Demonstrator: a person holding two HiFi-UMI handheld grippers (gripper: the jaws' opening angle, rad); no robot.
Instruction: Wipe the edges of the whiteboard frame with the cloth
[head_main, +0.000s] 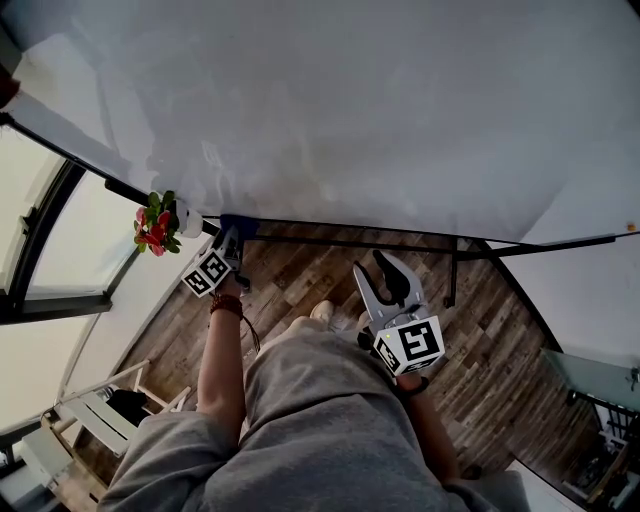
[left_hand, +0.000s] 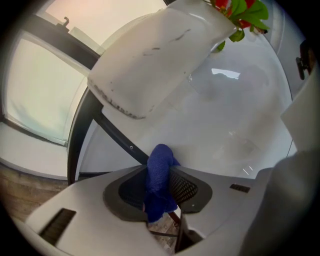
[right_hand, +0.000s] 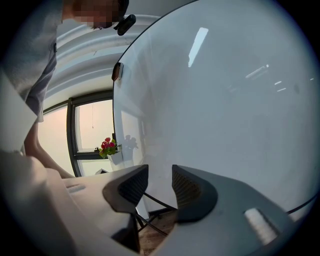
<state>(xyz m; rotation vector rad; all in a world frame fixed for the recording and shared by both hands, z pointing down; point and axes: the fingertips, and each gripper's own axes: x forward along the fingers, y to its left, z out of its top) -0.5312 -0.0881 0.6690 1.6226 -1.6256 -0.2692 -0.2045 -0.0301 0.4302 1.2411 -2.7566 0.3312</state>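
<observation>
Head view. Looks steeply down past grey shorts (head_main: 320, 400) onto a wooden floor (head_main: 300, 285), with the whiteboard (head_main: 350, 110) filling the upper part. Shows the left gripper (head_main: 235, 238) raised to the lower left corner of the dark whiteboard frame (head_main: 400, 243), with the blue cloth (head_main: 238, 223) at its tip, right on the bottom edge. Places red flowers (head_main: 156, 224) in a white pot (head_main: 190, 222) just left of that corner, in front of a window (head_main: 60, 240). Has the right gripper (head_main: 369, 262) lower and nearer the body, well apart from the frame, above the floor and near the black stand (head_main: 455, 270).

Left gripper view. Finds the jaws drawn narrow and pressed on the cloth, which is bunched upright between the pads and pokes out past them. Sets the cloth's top against the dark frame bar slanting across, with the white board surface to the right. Puts the pot large and close overhead, the flowers at the top right.

Right gripper view. Finds the jaws a little apart, with nothing between the pads. Faces the broad whiteboard, with the flowers small at the window to the left and a strip of floor and stand legs below.
</observation>
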